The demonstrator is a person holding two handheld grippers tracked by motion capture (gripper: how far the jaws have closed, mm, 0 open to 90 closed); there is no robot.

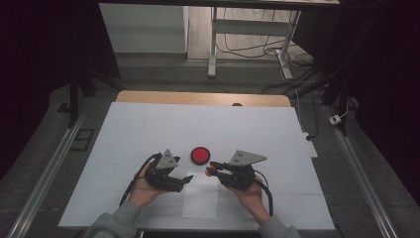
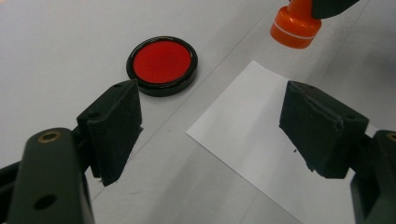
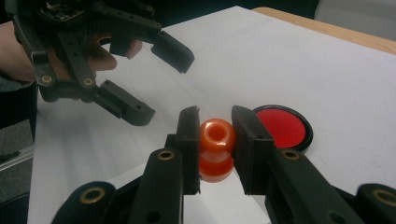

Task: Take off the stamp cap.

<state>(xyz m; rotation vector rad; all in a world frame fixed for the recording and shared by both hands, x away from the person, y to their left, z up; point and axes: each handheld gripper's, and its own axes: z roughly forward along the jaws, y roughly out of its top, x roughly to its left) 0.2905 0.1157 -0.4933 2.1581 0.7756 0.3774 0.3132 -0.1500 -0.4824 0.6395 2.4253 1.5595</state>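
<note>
High view: ink pad (image 1: 200, 155) beside paper (image 1: 200, 198).

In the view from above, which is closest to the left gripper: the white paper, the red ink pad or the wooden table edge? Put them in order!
Measured from the left gripper:
1. White paper: right beside the jaw tips, just toward the person.
2. Red ink pad: a little farther up the table, between the two grippers.
3. Wooden table edge: farthest, along the table's far side.

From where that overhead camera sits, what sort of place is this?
Probably a lab or recording workspace: a table under a plain white cover, black curtains at both sides, loose cables on the floor behind, and a person holding camera-fitted grippers.
</note>
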